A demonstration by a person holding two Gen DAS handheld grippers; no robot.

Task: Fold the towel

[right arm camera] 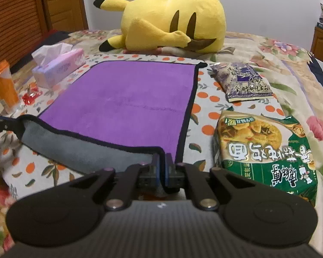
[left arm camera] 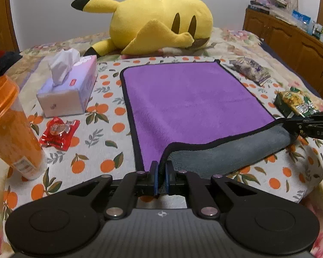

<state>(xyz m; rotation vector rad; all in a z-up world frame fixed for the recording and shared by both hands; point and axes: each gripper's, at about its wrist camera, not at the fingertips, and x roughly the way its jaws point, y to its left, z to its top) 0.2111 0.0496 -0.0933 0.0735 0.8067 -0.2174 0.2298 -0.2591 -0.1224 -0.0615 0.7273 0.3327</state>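
Purple towel [left arm camera: 189, 99] spread flat on an orange-print cloth [left arm camera: 101, 142] over the bed, black-trimmed, with its near edge lifted and turned back to show the grey underside [left arm camera: 226, 150]. Left gripper [left arm camera: 161, 172] clamped shut on the near-left corner — black hem pinched between the blue pads. Right gripper [right arm camera: 162, 165] likewise closed on the near-right corner, hem caught between its blue pads; the raised grey strip sagging between the two. From the left wrist view, the right gripper's tip seen at the far right edge, gripping the same corner.

Containers: an opened tissue box [left arm camera: 69, 88] left of the towel, one white tissue standing out of its slot. Nearer and further left, an upright orange tumbler [left arm camera: 10, 129] with an orange lid, orange through most of its height and white at the base — whether that is contents or tinted wall, cannot tell. Between box and tumbler, a sealed red candy wrapper [left arm camera: 59, 132] lying flat.

Right of the towel, a purple snack bag [right arm camera: 242, 81] farther back and a green noodle packet [right arm camera: 264, 154] nearer, both closed, just beside the towel's right edge but not touching. Yellow plush toy [right arm camera: 172, 21] lying on its side beyond the far edge.
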